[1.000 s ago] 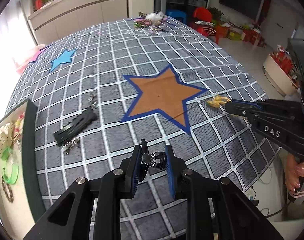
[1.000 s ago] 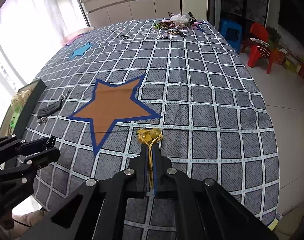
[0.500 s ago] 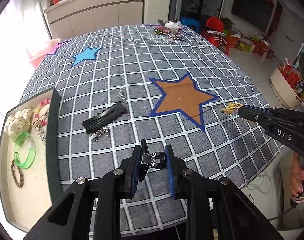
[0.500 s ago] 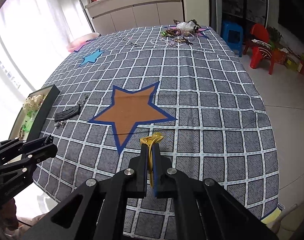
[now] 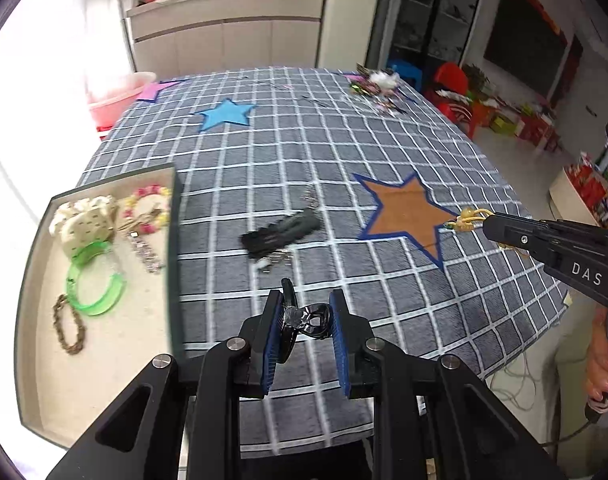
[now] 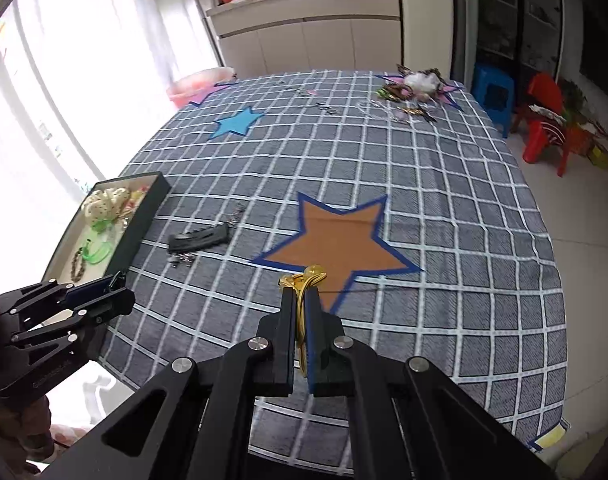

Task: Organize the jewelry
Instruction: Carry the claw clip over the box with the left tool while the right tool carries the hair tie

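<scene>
My left gripper (image 5: 306, 312) is shut on a black hair claw clip (image 5: 310, 318), held above the near edge of the checked tablecloth. My right gripper (image 6: 300, 300) is shut on a gold-coloured hair tie with a bead (image 6: 304, 278), lifted over the orange star; the gold hair tie (image 5: 466, 218) also sticks out of the right gripper (image 5: 486, 226) in the left wrist view. The jewelry tray (image 5: 36, 272) lies at the left with a green bangle (image 5: 94, 288), a brown bracelet (image 5: 68, 330), a pink bead bracelet and a dotted scrunchie inside. The left gripper (image 6: 116, 292) shows beside the tray (image 6: 144, 216).
A black hair clip (image 5: 282, 232) and small metal pieces (image 5: 274, 260) lie on the cloth between tray and orange star (image 5: 410, 210). A heap of jewelry (image 6: 410, 90) sits at the far right corner. A pink tub (image 5: 116, 98) stands behind. A person's hand (image 5: 606, 364) holds the right gripper's handle.
Both grippers have risen and pulled back from the table with their items. The left view swung left, bringing the tray fully into sight. Both grips stayed unchanged.
</scene>
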A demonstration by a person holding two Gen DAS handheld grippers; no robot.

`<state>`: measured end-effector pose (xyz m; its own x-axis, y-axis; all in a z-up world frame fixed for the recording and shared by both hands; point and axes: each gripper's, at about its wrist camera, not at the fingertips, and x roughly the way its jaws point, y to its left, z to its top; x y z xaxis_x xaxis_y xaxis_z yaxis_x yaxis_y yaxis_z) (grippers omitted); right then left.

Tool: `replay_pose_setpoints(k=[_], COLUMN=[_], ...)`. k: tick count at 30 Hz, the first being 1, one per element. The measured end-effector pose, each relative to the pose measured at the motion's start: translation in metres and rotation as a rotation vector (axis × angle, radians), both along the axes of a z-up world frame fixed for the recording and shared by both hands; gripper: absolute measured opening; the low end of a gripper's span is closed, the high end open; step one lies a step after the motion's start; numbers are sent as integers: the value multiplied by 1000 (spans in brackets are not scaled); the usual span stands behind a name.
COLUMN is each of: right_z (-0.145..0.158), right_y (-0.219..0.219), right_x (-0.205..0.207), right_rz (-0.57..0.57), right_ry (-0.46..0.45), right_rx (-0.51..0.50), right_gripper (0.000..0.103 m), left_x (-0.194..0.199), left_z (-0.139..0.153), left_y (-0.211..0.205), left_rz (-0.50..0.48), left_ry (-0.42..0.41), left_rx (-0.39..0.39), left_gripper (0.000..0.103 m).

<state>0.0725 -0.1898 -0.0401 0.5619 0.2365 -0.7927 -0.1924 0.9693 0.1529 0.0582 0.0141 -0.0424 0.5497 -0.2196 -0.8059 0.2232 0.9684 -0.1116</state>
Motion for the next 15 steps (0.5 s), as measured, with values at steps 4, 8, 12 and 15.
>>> replay_pose_setpoints(k=[4, 8, 12, 15], right_z=[10, 19, 25, 30], right_y=[28, 58, 89, 113], right_x=[0, 0, 1, 2], right_rz=[44, 92, 144, 187], right_ry=[-16, -30, -40, -46], right_rx=[-1, -10, -14, -12], right_gripper=[4, 4, 4, 4], left_x=[-5, -10, -15, -20], left_z=[3, 4, 4, 4], left_y=[25, 51, 76, 95], left_rz=[36, 73, 116, 150], left_ry=[-14, -20, -23, -29], left_rx=[-7, -11, -18, -21], left_gripper=[31, 31, 31, 31])
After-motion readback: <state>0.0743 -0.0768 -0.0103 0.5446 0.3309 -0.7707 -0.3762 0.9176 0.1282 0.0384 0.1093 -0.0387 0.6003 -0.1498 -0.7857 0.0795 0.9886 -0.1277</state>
